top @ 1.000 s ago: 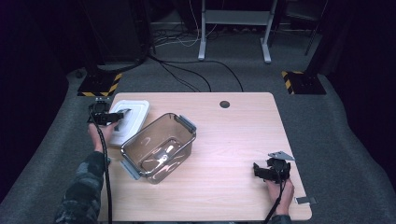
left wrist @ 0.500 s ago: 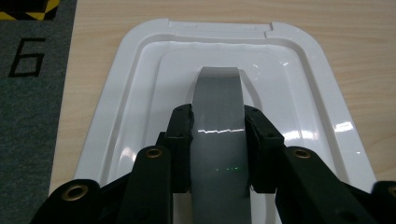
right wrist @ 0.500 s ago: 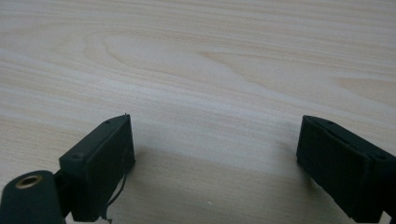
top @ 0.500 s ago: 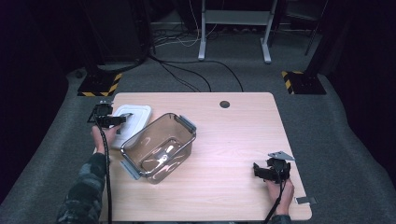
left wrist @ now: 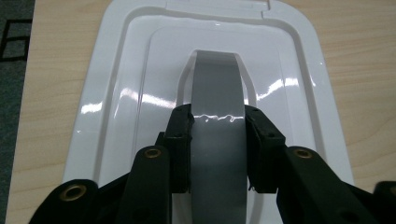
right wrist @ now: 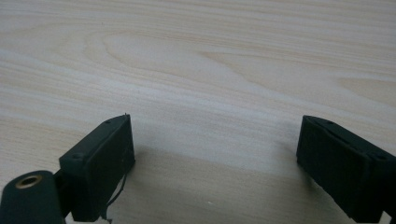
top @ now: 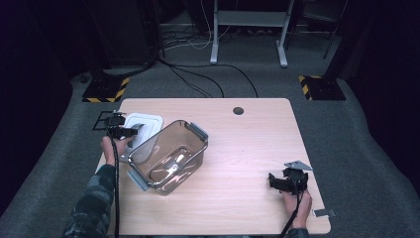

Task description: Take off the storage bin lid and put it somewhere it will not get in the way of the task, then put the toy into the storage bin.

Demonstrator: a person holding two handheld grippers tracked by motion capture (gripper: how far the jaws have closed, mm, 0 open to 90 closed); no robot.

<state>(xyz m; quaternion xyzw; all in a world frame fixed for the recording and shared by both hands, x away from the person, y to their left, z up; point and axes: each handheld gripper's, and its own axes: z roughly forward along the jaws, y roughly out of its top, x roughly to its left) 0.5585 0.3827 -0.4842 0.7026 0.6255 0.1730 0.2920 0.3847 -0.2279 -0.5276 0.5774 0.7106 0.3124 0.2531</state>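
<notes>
- White plastic lid (left wrist: 140,93) lies flat on the counter (top: 247,148), just left of the clear container (top: 168,158).
- My left hand-held gripper (left wrist: 218,126) is clamped on its grey strap handle (left wrist: 217,88), which runs lengthwise straight ahead.
- Right hand-held gripper (right wrist: 215,158) sits spread apart, empty, way farther off.

Lit table, dark room around it.
Overhead glare streaks the white lid (left wrist: 140,98); soft shadows under the right gripper's (right wrist: 215,154) blurred jaws.
</notes>
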